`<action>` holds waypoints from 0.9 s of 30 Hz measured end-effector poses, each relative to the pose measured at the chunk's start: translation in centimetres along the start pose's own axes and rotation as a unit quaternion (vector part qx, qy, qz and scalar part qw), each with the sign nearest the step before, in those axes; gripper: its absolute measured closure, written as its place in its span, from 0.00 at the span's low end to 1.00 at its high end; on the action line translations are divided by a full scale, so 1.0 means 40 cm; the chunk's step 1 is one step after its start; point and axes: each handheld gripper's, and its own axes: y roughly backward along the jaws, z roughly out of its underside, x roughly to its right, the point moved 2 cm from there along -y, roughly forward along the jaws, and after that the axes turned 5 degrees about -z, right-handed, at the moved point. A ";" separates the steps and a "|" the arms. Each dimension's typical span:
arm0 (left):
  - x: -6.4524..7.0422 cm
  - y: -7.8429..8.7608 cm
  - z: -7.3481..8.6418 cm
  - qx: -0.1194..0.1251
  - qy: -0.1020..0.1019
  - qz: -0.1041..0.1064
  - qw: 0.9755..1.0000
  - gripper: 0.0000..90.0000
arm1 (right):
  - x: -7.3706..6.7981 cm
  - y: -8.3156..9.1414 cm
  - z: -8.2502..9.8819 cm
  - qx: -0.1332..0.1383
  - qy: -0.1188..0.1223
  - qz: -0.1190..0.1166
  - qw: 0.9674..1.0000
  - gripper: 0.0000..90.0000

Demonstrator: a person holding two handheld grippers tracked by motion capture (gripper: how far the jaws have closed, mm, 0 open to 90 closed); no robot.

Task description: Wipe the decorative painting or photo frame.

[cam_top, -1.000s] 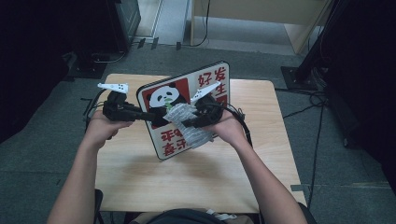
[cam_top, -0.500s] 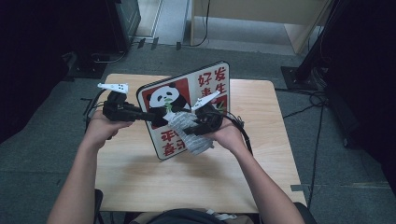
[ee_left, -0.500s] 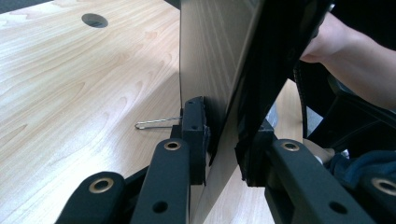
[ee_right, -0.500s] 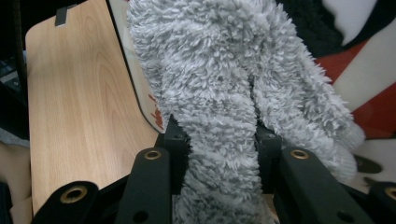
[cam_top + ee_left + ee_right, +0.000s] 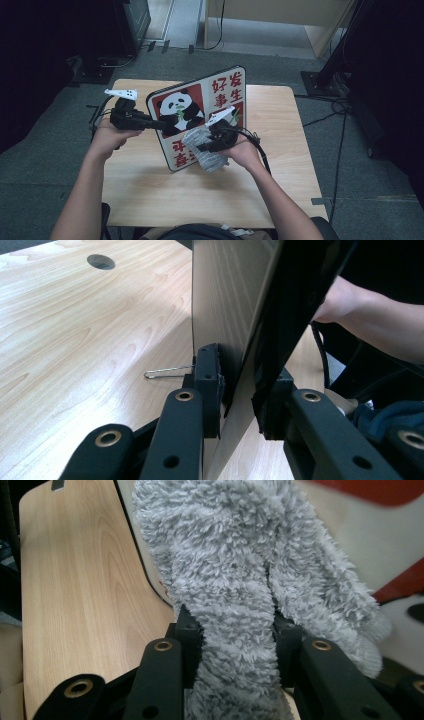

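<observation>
A panda picture board (image 5: 200, 107) with red characters stands tilted on its lower edge on the wooden table (image 5: 150, 195). My left gripper (image 5: 159, 124) is shut on the board's left edge; in the left gripper view its pads (image 5: 210, 385) clamp the thin board (image 5: 225, 305) from both sides. My right gripper (image 5: 202, 147) is shut on a fluffy grey cloth (image 5: 202, 150) pressed against the board's lower front. Seen from the right gripper view, that grey cloth (image 5: 240, 580) bulges between the jaws, against the board's face (image 5: 360, 535).
A metal clip or wire (image 5: 167, 371) lies on the table behind the board. A round cable hole (image 5: 100, 261) is in the tabletop farther off. Dark equipment (image 5: 132, 20) and cables (image 5: 330, 107) sit on the floor around the table.
My right gripper has slid the grey cloth down the board's face, from beside the panda toward the lower edge. The left gripper and the board have stayed put.
</observation>
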 end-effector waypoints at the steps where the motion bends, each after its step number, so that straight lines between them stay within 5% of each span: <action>1: 0.000 0.000 0.000 0.000 0.000 0.000 1.000 0.84 | 0.001 -0.004 0.004 0.000 0.000 0.001 1.000 0.74; 27: 0.000 0.000 0.001 0.001 0.002 0.003 1.000 0.84 | 0.013 -0.076 0.090 -0.021 -0.015 -0.008 1.000 0.74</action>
